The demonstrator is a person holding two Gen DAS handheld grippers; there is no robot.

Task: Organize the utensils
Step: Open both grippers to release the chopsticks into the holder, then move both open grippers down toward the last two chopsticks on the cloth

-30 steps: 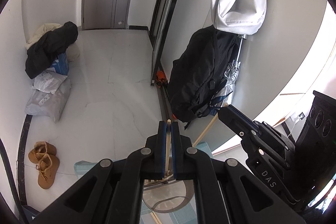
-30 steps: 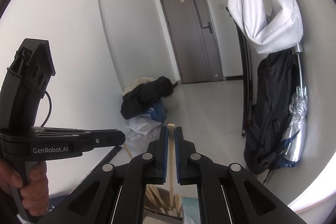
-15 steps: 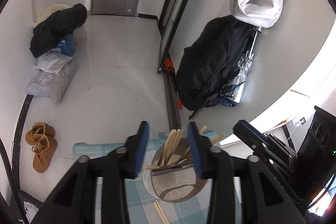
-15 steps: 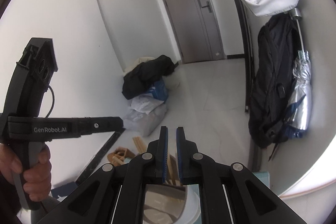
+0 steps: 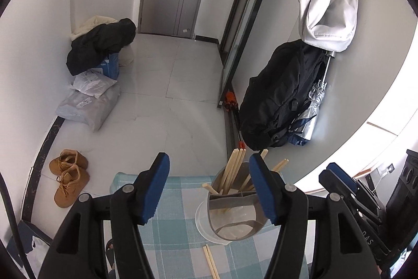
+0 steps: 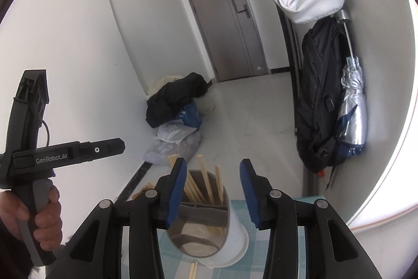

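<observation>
With both jaws just sprung apart and empty, my left tool point(image 5: 209, 187) and right tool point(image 6: 213, 187) go squarely for the loose chopsticks point(image 5: 211, 262) beside the holder point(image 5: 230, 211).

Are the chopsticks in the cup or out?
Mostly in: wooden chopsticks stand in the cup; one loose pair lies on the checked cloth.

On the desk point(image 5: 180, 232) under its blue-and-white checked cloth, the clear plastic utensil cup point(image 5: 230, 213) stands toward the right, wooden chopsticks point(image 5: 233, 170) fanning above its rim and blocking a straight drop in. Left of it the cloth lies bare; a loose chopstick pair point(image 5: 211, 262) lies just before the cup.
</observation>
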